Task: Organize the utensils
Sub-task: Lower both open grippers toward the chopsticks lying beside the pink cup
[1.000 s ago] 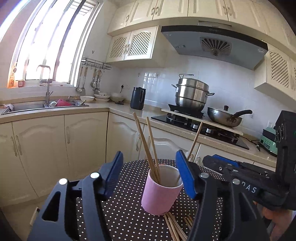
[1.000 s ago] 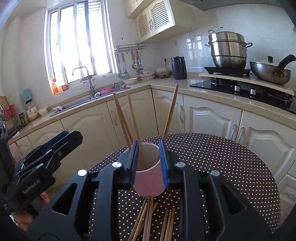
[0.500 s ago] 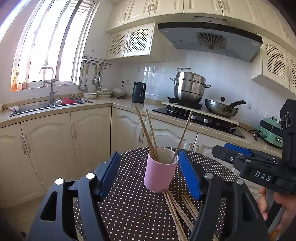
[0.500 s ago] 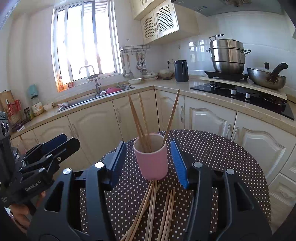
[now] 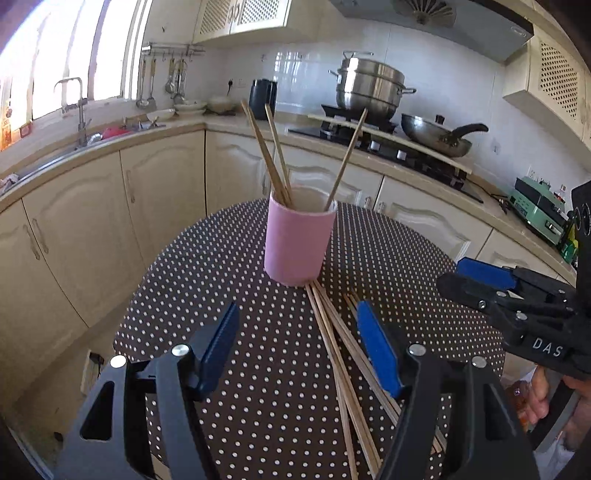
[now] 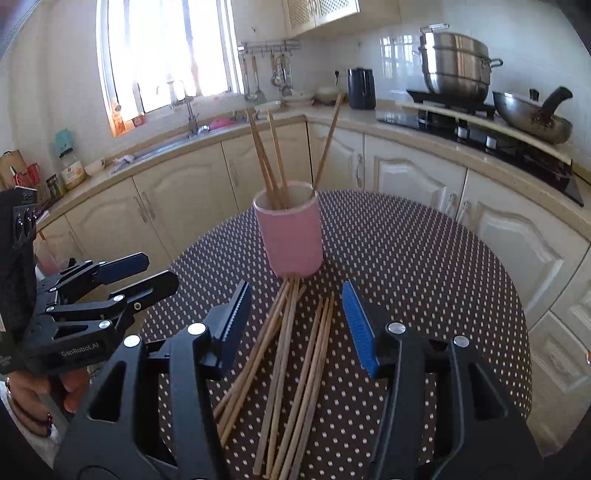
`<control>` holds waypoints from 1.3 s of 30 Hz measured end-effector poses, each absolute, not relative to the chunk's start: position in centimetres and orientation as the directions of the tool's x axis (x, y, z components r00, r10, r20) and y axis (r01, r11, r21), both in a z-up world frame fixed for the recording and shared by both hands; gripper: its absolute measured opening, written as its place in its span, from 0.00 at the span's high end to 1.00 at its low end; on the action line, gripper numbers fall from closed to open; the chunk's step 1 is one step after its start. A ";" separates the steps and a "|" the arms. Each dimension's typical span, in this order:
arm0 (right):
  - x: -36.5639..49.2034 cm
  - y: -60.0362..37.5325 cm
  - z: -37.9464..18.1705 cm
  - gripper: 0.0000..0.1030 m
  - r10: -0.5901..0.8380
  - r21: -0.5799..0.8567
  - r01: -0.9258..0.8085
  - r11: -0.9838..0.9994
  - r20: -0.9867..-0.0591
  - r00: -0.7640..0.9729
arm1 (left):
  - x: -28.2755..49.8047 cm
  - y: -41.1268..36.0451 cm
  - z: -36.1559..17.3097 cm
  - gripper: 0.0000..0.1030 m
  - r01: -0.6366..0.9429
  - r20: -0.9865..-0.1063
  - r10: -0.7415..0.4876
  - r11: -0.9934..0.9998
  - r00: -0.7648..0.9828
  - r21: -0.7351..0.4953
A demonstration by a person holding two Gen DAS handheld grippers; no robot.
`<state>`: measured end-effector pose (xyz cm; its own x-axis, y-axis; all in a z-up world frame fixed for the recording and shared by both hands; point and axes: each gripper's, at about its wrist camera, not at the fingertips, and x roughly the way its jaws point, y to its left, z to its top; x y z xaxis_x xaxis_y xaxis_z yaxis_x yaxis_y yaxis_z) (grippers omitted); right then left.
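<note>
Pink cup (image 6: pixel 291 236) upright mid-table (image 6: pixel 424 266), three chopsticks (image 6: pixel 266 155) inside leaning upward, loose chopsticks (image 6: pixel 295 354) flat, long axes running from cup toward me, my left fingers (image 5: pixel 295 347) and right fingers (image 6: pixel 295 325) parted, holding nothing, right recently widened.

cup (image 5: pixel 295 243) on table (image 5: pixel 207 280); chopsticks (image 6: pixel 291 354) before it – others (image 6: pixel 269 155) inside

Home kitchen: cream cabinets w/ arched doors (image 6: pixel 413 184), steel sink under window (image 6: pixel 184 138), stacked steel steamer pot (image 5: pixel 369 86) on black hob (image 5: pixel 388 146), grey extractor hood (image 5: pixel 443 18).
</note>
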<state>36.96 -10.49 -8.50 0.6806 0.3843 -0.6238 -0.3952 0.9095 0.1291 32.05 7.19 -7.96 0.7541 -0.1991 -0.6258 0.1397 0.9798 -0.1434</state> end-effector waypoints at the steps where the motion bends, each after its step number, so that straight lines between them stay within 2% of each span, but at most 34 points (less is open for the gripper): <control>1: 37.1 -10.7 -9.1 0.50 0.383 0.136 -0.393 0.910 -0.643 0.664 | 32.2 7.1 -8.5 0.36 0.139 -0.638 -0.204 0.979 0.742 -0.151; 5: 37.5 -11.7 -10.4 0.50 0.366 0.145 -0.374 0.916 -0.685 0.630 | 33.4 6.3 -10.5 0.37 0.149 -0.719 -0.229 0.973 0.657 -0.173; 12: 38.3 -12.6 -12.3 0.50 0.356 0.155 -0.370 0.916 -0.740 0.570 | 35.5 4.7 -13.8 0.37 0.145 -0.802 -0.236 0.972 0.549 -0.186; 13: 38.4 -12.7 -12.6 0.50 0.357 0.159 -0.370 0.915 -0.746 0.562 | 35.7 4.5 -14.2 0.41 0.142 -0.808 -0.241 0.971 0.537 -0.195; 14: 38.4 -12.7 -12.9 0.50 0.356 0.159 -0.371 0.915 -0.752 0.555 | 36.0 4.3 -14.5 0.51 0.142 -0.814 -0.250 0.968 0.524 -0.206; 15: 38.5 -12.8 -13.3 0.50 0.355 0.160 -0.373 0.914 -0.758 0.547 | 36.4 4.2 -14.9 0.55 0.144 -0.819 -0.269 0.963 0.507 -0.228; 17: 38.8 -12.8 -13.8 0.50 0.352 0.160 -0.370 0.915 -0.766 0.538 | 36.8 3.9 -15.5 0.56 0.140 -0.825 -0.272 0.962 0.496 -0.233; 20: 39.2 -12.9 -14.5 0.50 0.354 0.167 -0.371 0.914 -0.777 0.521 | 37.4 3.4 -16.2 0.64 0.142 -0.833 -0.268 0.963 0.485 -0.228; 39: 41.4 -11.8 -16.3 0.50 0.340 0.167 -0.378 0.910 -0.823 0.455 | 39.1 4.2 -17.2 0.67 0.110 -0.867 -0.222 0.975 0.446 -0.193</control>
